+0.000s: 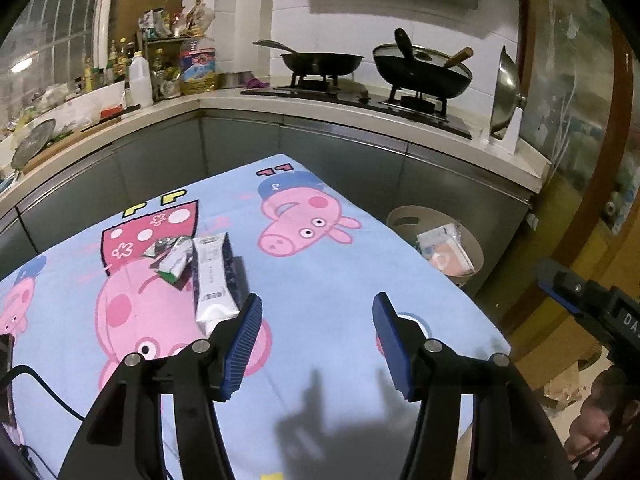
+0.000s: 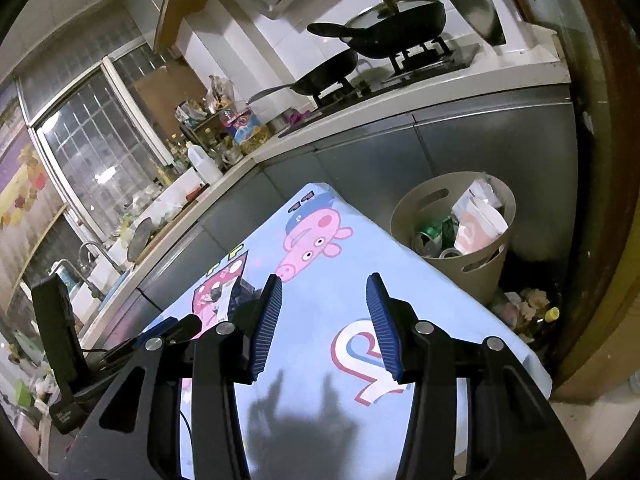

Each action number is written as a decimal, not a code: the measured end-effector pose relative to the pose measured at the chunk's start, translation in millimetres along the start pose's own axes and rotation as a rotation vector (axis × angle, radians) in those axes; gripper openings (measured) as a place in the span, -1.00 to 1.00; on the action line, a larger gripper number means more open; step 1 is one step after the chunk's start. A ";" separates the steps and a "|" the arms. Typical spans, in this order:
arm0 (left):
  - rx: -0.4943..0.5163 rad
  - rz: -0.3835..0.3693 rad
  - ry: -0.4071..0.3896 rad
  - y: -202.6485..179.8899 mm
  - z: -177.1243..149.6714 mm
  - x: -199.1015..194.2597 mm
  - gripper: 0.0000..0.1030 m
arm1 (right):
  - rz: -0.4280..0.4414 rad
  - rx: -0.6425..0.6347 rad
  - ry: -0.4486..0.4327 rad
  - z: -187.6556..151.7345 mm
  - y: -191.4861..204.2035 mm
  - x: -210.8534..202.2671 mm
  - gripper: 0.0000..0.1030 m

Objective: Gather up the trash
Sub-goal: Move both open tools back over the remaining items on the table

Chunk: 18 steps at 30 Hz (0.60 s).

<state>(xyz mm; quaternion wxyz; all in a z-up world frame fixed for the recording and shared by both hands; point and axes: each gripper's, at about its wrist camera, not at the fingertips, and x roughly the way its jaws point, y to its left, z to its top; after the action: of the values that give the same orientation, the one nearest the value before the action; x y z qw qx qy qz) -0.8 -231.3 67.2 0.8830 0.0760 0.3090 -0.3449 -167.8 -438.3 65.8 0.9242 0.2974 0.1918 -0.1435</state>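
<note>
Kitchen setting: grey cabinet fronts, a pale counter with a gas hob (image 1: 360, 98) carrying two dark pans, and a small table under a light-blue cartoon-pig cloth (image 1: 320, 280).

Left gripper (image 1: 318, 342): jaws spread apart, nothing between the blue ribbed pads, no contact with any item. It hangs over the near part of the cloth.

Right gripper (image 2: 324, 326): jaws likewise parted, somewhat narrower, empty, touching nothing. It sits above the cloth edge nearest the bin.

Remaining trash on the table: a white carton (image 1: 212, 280) lying flat on the cloth, its long axis running from the near side toward the far side, near end just beside the left finger (image 1: 244, 344) of the left gripper but apart from it. A crumpled green-and-silver wrapper (image 1: 174, 258) lies against the carton's left flank, at its far end.

Beige waste bin (image 2: 412, 208) stands on the floor at the table's right edge, against the cabinets. It holds a paper cup (image 2: 478, 226), green cans (image 2: 434, 236) and a clear packet.
</note>
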 end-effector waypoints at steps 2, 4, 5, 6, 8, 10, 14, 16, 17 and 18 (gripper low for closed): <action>-0.006 0.011 -0.002 4.2 -1.2 -1.1 0.12 | -0.007 0.002 0.002 -1.5 1.1 1.0 -0.14; -0.006 0.024 -0.007 8.7 -2.2 -2.1 0.12 | -0.011 0.004 0.008 -2.3 2.0 3.2 -0.11; -0.007 0.029 -0.010 11.6 -3.2 -2.8 0.12 | -0.013 0.006 0.012 -3.3 3.1 4.7 -0.08; -0.010 0.034 -0.011 15.0 -4.0 -3.1 0.12 | -0.014 0.008 0.016 -4.2 4.1 5.9 -0.07; -0.018 0.042 -0.009 20.8 -5.4 -2.9 0.12 | -0.012 0.009 0.027 -5.6 6.6 9.8 -0.06; -0.028 0.050 -0.006 27.2 -7.4 -2.1 0.12 | -0.010 0.004 0.036 -7.3 10.0 12.8 -0.06; -0.052 0.057 0.005 40.5 -12.0 0.2 0.12 | -0.007 -0.008 0.051 -9.9 16.4 18.9 -0.05; -0.065 0.054 0.004 49.9 -16.1 -0.5 0.12 | -0.005 -0.012 0.064 -11.6 19.5 23.1 -0.04; -0.074 0.047 0.000 58.1 -19.9 -1.7 0.20 | -0.005 -0.015 0.069 -12.6 20.8 24.9 -0.03; -0.080 0.044 -0.006 65.7 -23.0 -3.6 0.22 | -0.004 -0.019 0.077 -13.8 22.2 27.3 -0.03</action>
<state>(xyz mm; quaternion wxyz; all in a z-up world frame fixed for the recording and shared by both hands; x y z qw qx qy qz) 28.9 -172.0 45.8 0.8936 0.0463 0.3184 -0.3130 -138.9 -416.7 54.4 0.9187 0.2934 0.2293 -0.1318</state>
